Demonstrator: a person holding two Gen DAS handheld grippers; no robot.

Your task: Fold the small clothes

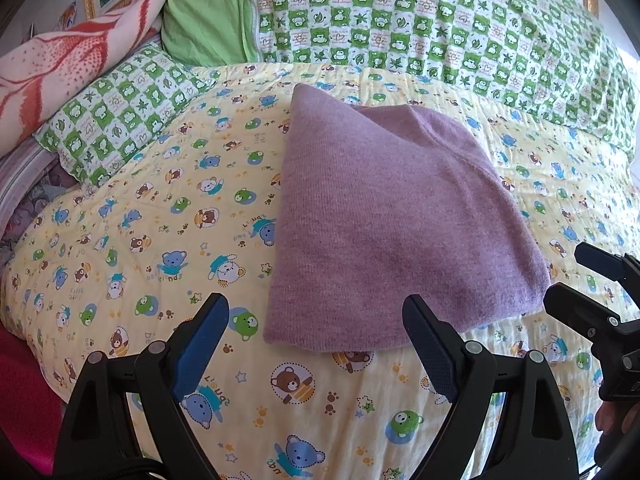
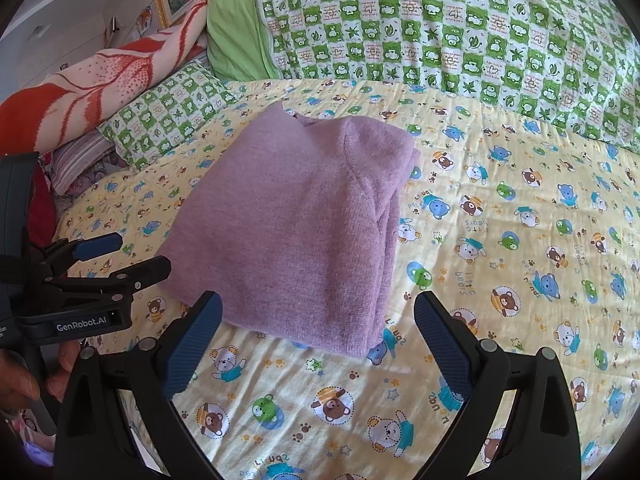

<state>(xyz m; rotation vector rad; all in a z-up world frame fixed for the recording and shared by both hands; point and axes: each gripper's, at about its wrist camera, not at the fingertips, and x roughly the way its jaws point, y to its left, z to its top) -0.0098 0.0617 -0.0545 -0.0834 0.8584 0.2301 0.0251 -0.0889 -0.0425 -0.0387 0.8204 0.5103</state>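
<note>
Left wrist view: the left gripper (image 1: 316,344) sits low and near, its two blue-padded fingers (image 1: 202,344) spread wide with nothing between them. A folded purple knit garment (image 1: 384,232) lies flat on the yellow bear-print quilt (image 1: 140,248) of the bed, just beyond the fingers and slightly right of centre; its near edge falls between the two pads without touching either. The garment's far corner rises to a point toward the bedding behind. At the right edge the right gripper (image 1: 580,276) enters, likewise parted and empty, just beside the garment's near right corner. Far across the bed lies a green-and-white checked cover (image 1: 440,20); a matching checked pillow (image 1: 120,112) sits at far left, with a red-and-cream patterned blanket (image 1: 68,52) above it.

Right wrist view: the right gripper (image 2: 318,344) is near and low, fingers (image 2: 442,344) wide apart, holding nothing. The purple garment (image 2: 296,224) lies ahead, left of centre, folded into a compact stack with layered edges showing along its right side. Its near edge is just beyond the left pad. The left gripper (image 2: 132,254) appears at the left edge, open and empty, its tips close to the garment's near left corner; whether they touch cannot be determined. The quilt (image 2: 500,240) extends right; the checked cover (image 2: 440,32) lies far.
</note>
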